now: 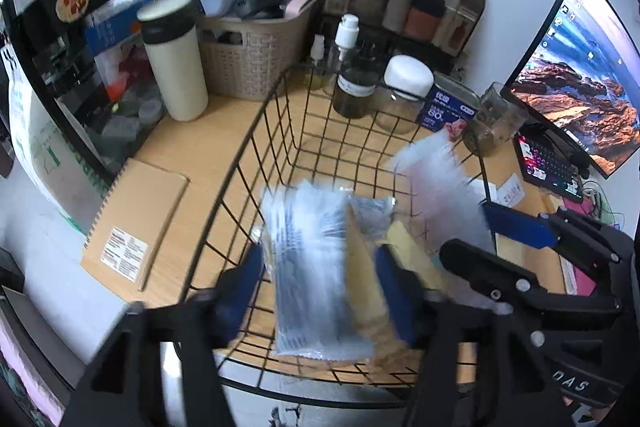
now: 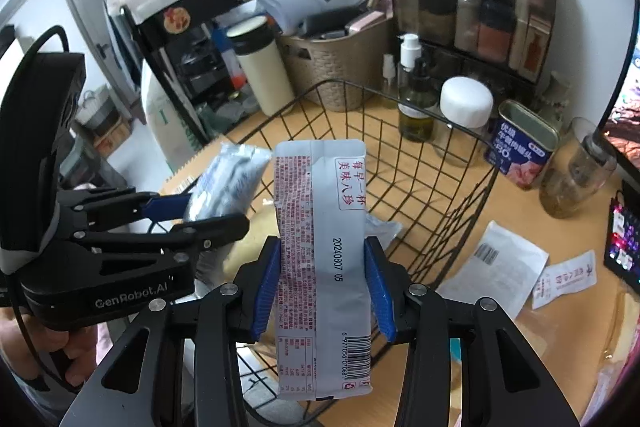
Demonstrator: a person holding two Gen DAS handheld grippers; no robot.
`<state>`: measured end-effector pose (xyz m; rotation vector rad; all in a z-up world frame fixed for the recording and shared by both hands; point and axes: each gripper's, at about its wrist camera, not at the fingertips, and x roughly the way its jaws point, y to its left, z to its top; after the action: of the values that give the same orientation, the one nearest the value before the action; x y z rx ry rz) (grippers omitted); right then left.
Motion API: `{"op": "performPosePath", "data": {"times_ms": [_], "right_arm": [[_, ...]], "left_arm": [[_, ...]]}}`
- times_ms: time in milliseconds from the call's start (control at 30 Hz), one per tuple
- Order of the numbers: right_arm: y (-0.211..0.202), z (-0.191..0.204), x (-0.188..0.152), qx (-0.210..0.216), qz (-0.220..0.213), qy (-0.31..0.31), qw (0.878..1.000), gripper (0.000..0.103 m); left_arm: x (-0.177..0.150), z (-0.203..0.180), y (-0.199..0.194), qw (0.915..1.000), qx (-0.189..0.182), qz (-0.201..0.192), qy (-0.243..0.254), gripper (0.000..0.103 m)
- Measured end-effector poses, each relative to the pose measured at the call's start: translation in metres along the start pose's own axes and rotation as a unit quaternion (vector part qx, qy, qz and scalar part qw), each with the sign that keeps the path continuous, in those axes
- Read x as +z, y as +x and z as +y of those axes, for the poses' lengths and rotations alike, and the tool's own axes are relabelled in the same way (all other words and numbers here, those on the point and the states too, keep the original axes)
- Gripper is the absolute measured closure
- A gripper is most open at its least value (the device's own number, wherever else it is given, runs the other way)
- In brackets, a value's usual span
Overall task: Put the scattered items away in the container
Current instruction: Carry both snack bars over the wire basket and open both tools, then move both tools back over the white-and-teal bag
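Note:
A black wire basket (image 1: 256,131) (image 2: 440,163) stands on the wooden desk. My left gripper (image 1: 320,283) is shut on a blurred clear-blue packet (image 1: 312,267) over the basket; this packet also shows in the right wrist view (image 2: 224,183). A yellowish packet (image 1: 404,247) lies in the basket. My right gripper (image 2: 323,285) is shut on a white sachet with red print (image 2: 320,227), held upright above the basket's near edge; it shows blurred in the left wrist view (image 1: 436,187). Two white sachets (image 2: 494,263) (image 2: 564,279) lie on the desk right of the basket.
A cream tumbler (image 1: 172,59), a woven basket (image 1: 256,59), bottles (image 1: 354,83), a white-lidded jar (image 1: 404,91), a blue tin (image 2: 520,143) and a glass jar (image 2: 576,171) stand behind the basket. A notebook (image 1: 136,223) lies left, a monitor (image 1: 580,67) and keyboard (image 1: 548,163) right.

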<state>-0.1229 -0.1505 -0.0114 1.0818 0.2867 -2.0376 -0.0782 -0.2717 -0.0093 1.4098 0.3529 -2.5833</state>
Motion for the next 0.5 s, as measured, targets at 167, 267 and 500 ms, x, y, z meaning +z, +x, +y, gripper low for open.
{"op": "performPosePath", "data": {"times_ms": [167, 267, 500], "right_arm": [[-0.001, -0.003, 0.007, -0.006, 0.002, 0.012, 1.000, 0.050], [-0.006, -0.004, 0.007, -0.009, -0.002, 0.014, 1.000, 0.050], [-0.022, -0.015, 0.002, -0.009, -0.015, 0.024, 1.000, 0.050]], "left_arm": [[0.001, 0.006, -0.004, 0.9997, -0.016, 0.004, -0.017, 0.033], [0.000, 0.006, -0.008, 0.9995, -0.023, 0.001, -0.023, 0.033], [0.000, -0.008, -0.022, 0.9996, -0.022, -0.013, -0.014, 0.033]]}}
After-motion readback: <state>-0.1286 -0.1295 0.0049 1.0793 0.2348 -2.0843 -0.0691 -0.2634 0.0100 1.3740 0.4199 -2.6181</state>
